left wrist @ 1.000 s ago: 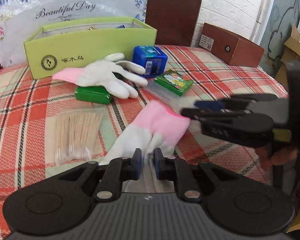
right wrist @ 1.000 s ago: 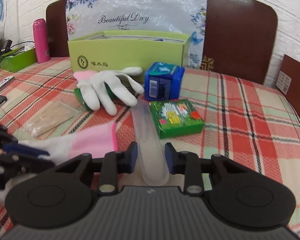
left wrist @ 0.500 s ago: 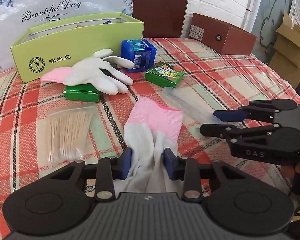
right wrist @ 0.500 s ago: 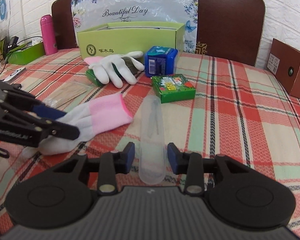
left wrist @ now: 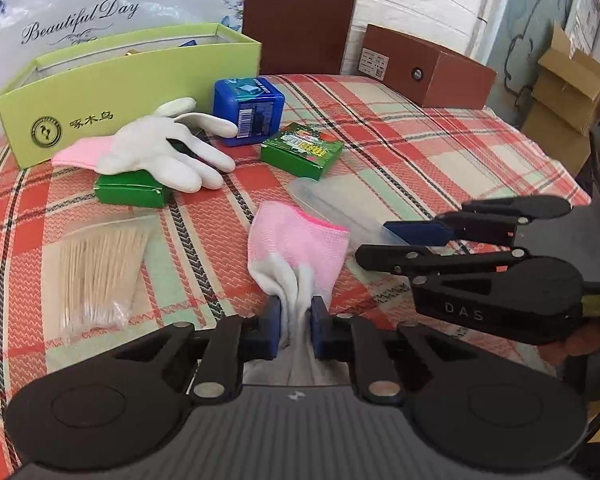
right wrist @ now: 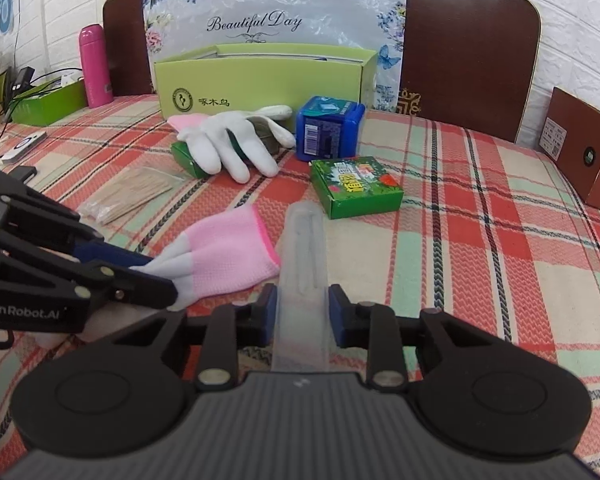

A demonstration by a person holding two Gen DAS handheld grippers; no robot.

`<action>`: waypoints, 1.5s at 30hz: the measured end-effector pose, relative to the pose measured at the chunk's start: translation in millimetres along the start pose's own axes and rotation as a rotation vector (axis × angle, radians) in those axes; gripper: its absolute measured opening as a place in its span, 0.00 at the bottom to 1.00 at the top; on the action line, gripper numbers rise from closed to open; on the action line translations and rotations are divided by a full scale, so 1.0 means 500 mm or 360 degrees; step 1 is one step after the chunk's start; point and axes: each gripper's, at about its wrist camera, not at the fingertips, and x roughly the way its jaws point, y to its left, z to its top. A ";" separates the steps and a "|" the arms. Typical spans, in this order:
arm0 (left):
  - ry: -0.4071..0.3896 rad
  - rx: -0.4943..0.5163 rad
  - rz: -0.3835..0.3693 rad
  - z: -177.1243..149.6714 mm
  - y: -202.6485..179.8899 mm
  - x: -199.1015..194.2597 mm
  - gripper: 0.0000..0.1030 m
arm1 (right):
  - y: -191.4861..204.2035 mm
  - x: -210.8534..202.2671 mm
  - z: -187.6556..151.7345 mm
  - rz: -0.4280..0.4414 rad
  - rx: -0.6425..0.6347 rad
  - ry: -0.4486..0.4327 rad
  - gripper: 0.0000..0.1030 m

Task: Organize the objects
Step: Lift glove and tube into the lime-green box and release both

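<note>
My left gripper (left wrist: 294,326) is shut on the white fingers of a pink-cuffed glove (left wrist: 296,240), bunched between the pads; it also shows in the right wrist view (right wrist: 224,248). My right gripper (right wrist: 302,314) is shut on a clear plastic case (right wrist: 303,264) that points away along the cloth; the case also shows in the left wrist view (left wrist: 332,204). A second glove (left wrist: 164,152) lies over a green box (left wrist: 132,192). The lime-green open box (left wrist: 124,88) stands at the back.
A blue box (left wrist: 249,110), a green printed box (left wrist: 302,152) and a bag of toothpicks (left wrist: 96,272) lie on the plaid tablecloth (left wrist: 420,152). A brown box (left wrist: 428,68) sits far right. A pink bottle (right wrist: 95,66) and a green tray (right wrist: 48,102) stand far left.
Both grippers pulled back toward me, then closed: the left shut on the glove's fingers, the right on the clear case. The glove is bunched and dragged slightly.
</note>
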 end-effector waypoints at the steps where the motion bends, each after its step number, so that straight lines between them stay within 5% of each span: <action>1: -0.0014 -0.0020 0.0003 0.003 0.006 -0.007 0.14 | -0.003 -0.003 0.001 0.0013 0.0029 0.0000 0.26; 9: -0.0247 -0.0194 0.0052 0.071 0.071 -0.088 0.14 | -0.015 -0.046 0.057 0.0107 0.0134 -0.0177 0.26; 18: -0.0564 -0.0450 0.0204 0.228 0.167 -0.139 0.14 | -0.003 -0.023 0.198 0.0133 0.0010 -0.0400 0.26; 29: -0.0622 -0.0695 0.0386 0.400 0.309 -0.062 0.14 | 0.010 0.100 0.396 -0.0046 -0.0164 -0.0566 0.26; 38: -0.0530 -0.0822 0.0473 0.417 0.399 0.049 0.14 | 0.055 0.262 0.471 0.0054 -0.0396 -0.0538 0.26; 39: -0.0527 -0.0803 0.0476 0.413 0.401 0.058 0.17 | 0.063 0.284 0.470 0.0078 -0.0418 -0.0520 0.26; 41: -0.0507 -0.0787 0.0483 0.397 0.403 0.069 0.40 | 0.075 0.318 0.463 0.0106 -0.0474 -0.0484 0.39; 42: -0.0498 -0.0812 0.0491 0.388 0.407 0.069 0.62 | 0.079 0.328 0.457 0.0074 -0.0488 -0.0471 0.52; 43: -0.0512 -0.0837 0.0500 0.378 0.409 0.066 0.72 | 0.081 0.332 0.448 0.0026 -0.0490 -0.0481 0.59; 45: -0.0556 -0.0857 0.0516 0.361 0.409 0.055 0.72 | 0.075 0.329 0.431 -0.0009 -0.0478 -0.0507 0.63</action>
